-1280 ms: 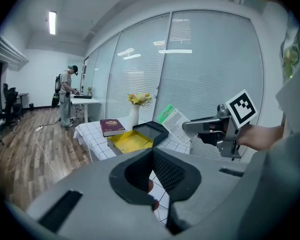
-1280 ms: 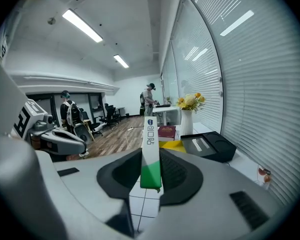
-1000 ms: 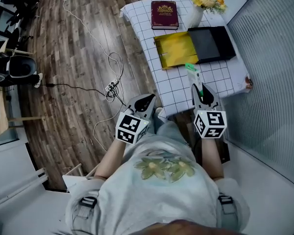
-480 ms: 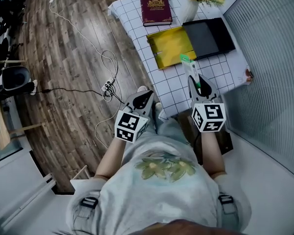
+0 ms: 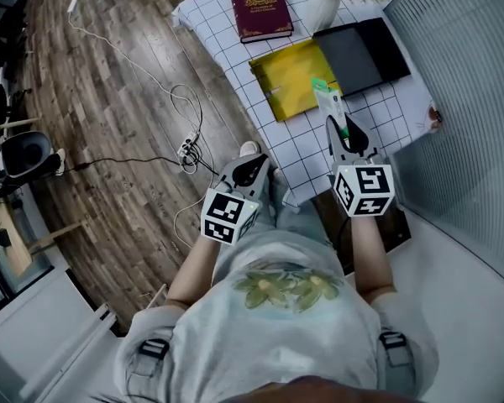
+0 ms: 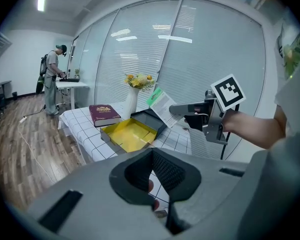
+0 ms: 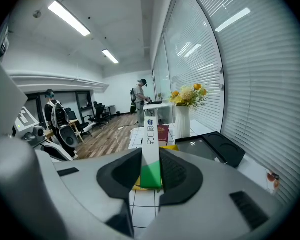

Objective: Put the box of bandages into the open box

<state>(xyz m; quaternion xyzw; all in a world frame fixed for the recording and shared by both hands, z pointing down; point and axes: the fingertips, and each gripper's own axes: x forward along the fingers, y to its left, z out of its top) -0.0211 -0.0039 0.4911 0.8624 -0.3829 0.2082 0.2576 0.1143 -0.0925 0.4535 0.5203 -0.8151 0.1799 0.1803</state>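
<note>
Advanced: right gripper [image 5: 338,126] nearer open box [image 5: 290,78] | bandage box [image 5: 328,103] pinched between its jaws, jutting forward | left gripper [image 5: 250,168] jaws apart, empty

The open yellow cardboard box [image 5: 296,78] is left clear on top, its floor bare. At its 6 o'clock a strip of white checked tablecloth [image 5: 296,145] is left free, up to the right gripper [image 5: 336,128] clamped on the long white-and-green box of bandages [image 5: 326,99]. The yellow box is hemmed in by a flat black lid [image 5: 365,53] touching at 3 o'clock, a white flower vase [image 5: 326,8] at 1 and a dark red book [image 5: 260,9] at 11.
</note>
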